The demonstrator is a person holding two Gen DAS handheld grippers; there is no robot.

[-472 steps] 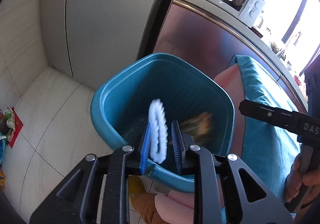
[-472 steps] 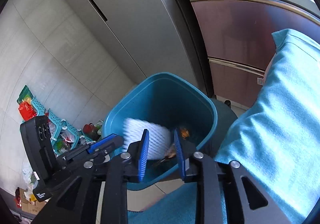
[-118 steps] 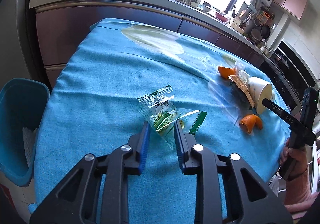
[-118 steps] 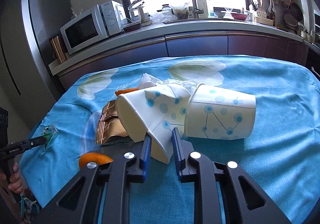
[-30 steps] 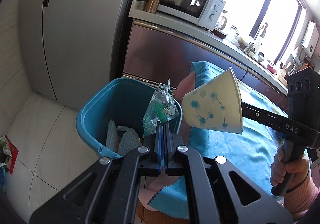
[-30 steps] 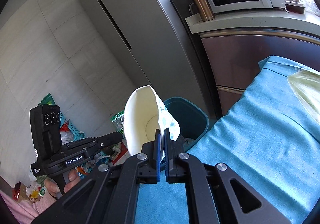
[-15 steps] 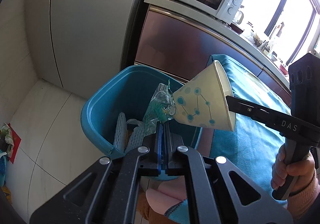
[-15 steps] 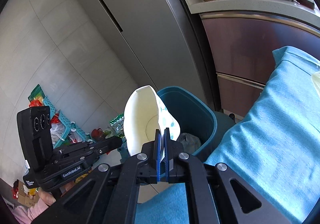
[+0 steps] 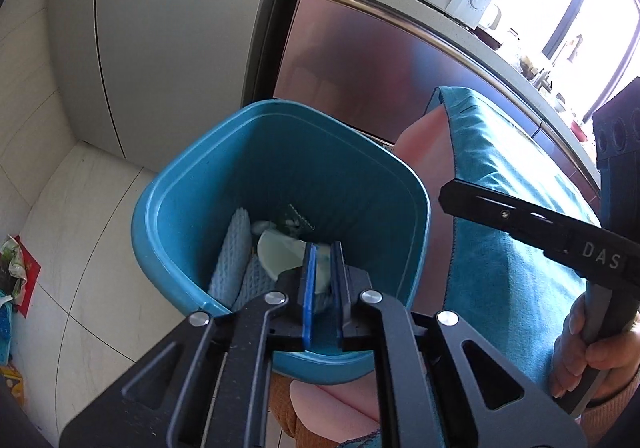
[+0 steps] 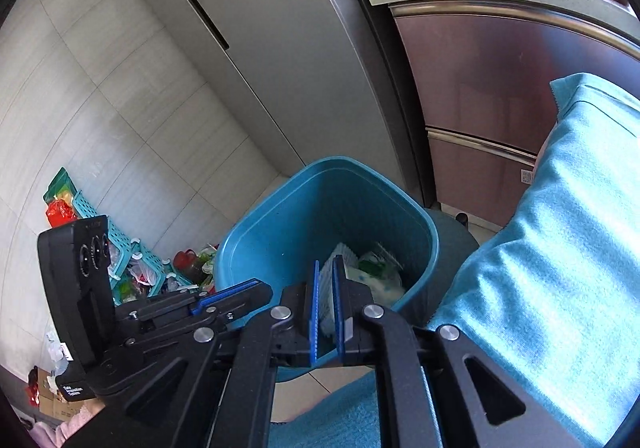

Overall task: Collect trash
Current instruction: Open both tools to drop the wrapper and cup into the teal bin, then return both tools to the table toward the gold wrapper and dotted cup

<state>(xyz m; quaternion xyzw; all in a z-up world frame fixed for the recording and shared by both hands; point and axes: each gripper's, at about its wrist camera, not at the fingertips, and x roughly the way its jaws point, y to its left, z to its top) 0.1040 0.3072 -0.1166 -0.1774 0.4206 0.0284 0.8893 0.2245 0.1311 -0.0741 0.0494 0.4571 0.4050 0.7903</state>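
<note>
Sitting inside the teal trash bin (image 9: 256,184) on the floor are the paper cup (image 9: 280,252), a clear wrapper (image 9: 298,218) and white foam netting (image 9: 230,254), all heaped at the bottom. Left gripper (image 9: 323,280) hangs over the near rim, jaws parted by a slim gap and empty. Right gripper (image 10: 325,302) hovers above the same bin, jaws also slightly apart, holding nothing, beside the blue-clothed desk (image 10: 560,256).

Left wrist view: set close above the blue bin (image 9: 280,184), facing steeply down into it, fridge (image 9: 172,28) behind. Right wrist view: slightly farther back over the blue tablecloth (image 10: 560,248) edge, facing down and forward at the same bin (image 10: 320,216). Shared: bin, fridge (image 10: 280,48), microwave counter.
</note>
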